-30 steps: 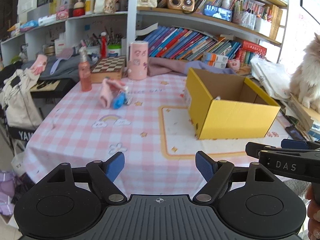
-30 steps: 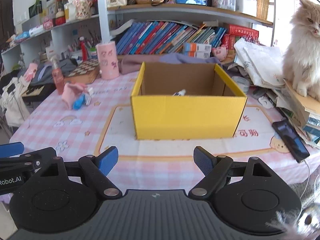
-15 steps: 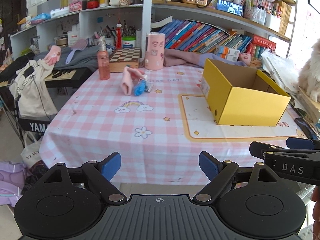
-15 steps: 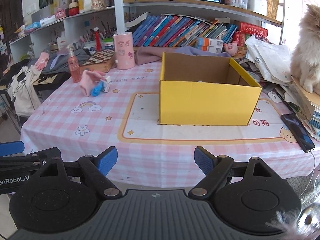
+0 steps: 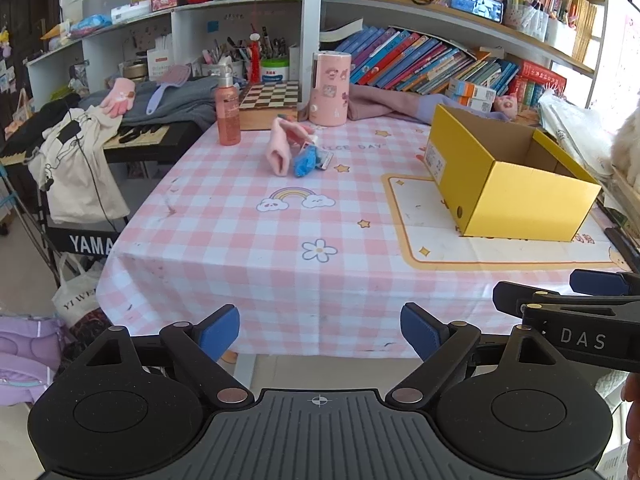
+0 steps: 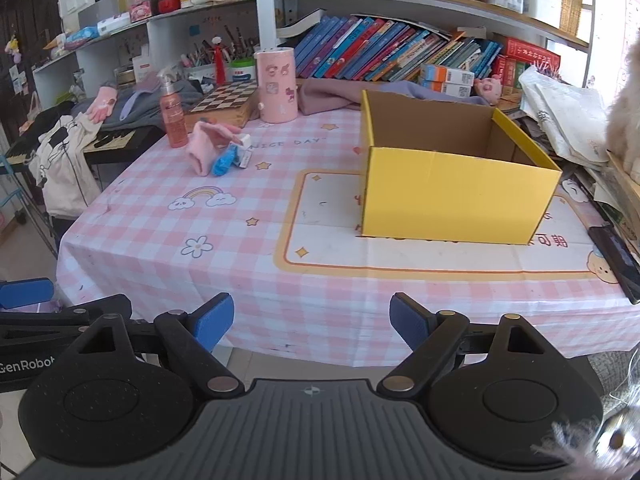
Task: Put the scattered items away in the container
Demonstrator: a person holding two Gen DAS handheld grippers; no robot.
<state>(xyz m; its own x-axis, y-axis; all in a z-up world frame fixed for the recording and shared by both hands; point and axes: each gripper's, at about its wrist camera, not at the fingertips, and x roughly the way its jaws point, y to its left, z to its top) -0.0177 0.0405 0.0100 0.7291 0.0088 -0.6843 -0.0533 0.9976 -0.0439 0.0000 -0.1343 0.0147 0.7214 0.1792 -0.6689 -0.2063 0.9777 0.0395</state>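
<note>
Both grippers are held off the near edge of the tabletop point(image 5: 280, 240), well apart from everything on it; the left gripper point(image 5: 320, 330) is seen with its blue-padded fingers point(image 5: 218, 330) spread apart and empty, and the right gripper point(image 6: 311, 320) likewise with fingers point(image 6: 410, 322) apart and nothing between them.

The yellow cardboard box point(image 6: 456, 196) is set on the cream mat point(image 6: 332, 220), open side up (its contents cannot be made out from this angle). The scattered items lie together well to the left of the box, toward the far side of the tabletop: a pink glove point(image 5: 280, 148), a blue item point(image 5: 305, 161) touching it, and a small white packet point(image 5: 323, 158) just beside the blue one; a pink spray bottle point(image 5: 227, 114) stands further left of the box.

The step in hand is judged to be the reach toward that cluster. It would best be made by the left gripper, which is nearer that side; one item should be singled out, since the three are touching; the fingers should be lowered astride it with the gap kept wide, and closed only once the neighbours are clear of them.
</note>
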